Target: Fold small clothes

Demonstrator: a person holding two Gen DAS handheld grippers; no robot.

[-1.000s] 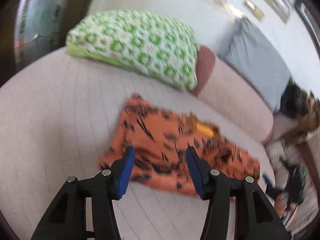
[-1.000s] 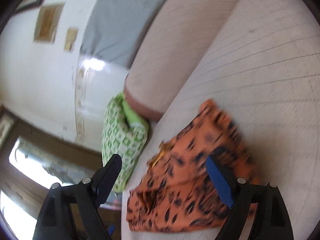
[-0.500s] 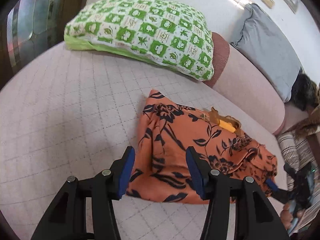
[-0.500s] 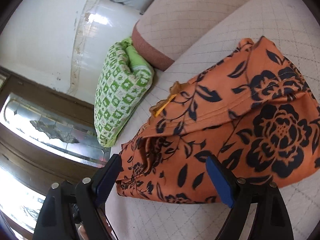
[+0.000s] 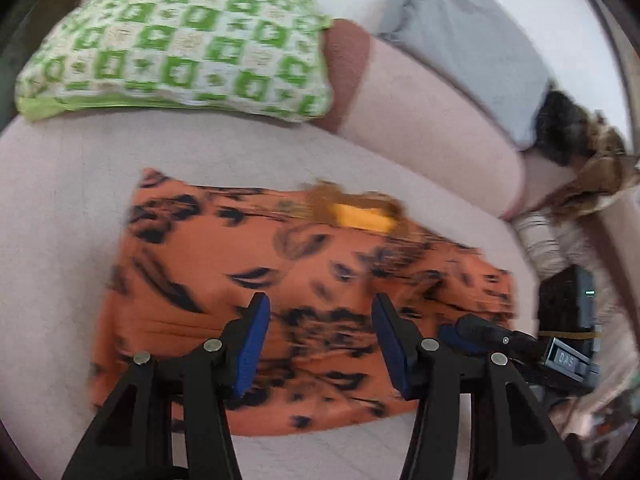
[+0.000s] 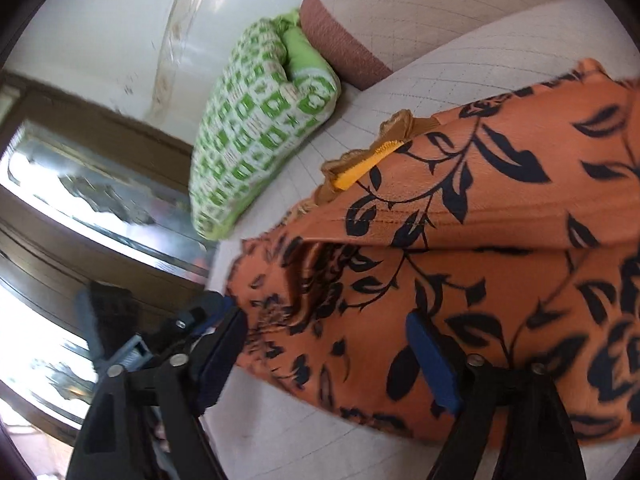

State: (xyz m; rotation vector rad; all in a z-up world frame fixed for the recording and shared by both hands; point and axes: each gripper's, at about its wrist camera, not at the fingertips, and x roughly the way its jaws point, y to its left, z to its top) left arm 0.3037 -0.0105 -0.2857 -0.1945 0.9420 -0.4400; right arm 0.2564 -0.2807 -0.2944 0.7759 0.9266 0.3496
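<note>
A pale quilted couch seat (image 5: pixel 60 200) is seen bearing a green checked pillow (image 5: pixel 180 40) by the pink bolster (image 5: pixel 432 120), and an orange floral garment (image 5: pixel 280 280) is spread flat on the seat, its yellow-lined neck (image 5: pixel 360 216) turned towards the bolster. The next fold is judged best done by taking a side edge through all layers and carrying it across evenly. The left gripper (image 5: pixel 320 332) is held low over the near hem, jaws apart, nothing gripped. The right gripper (image 6: pixel 328 356) is held over the garment's end, jaws spread wide and empty, cloth lying between the blue pads (image 6: pixel 432 364)
</note>
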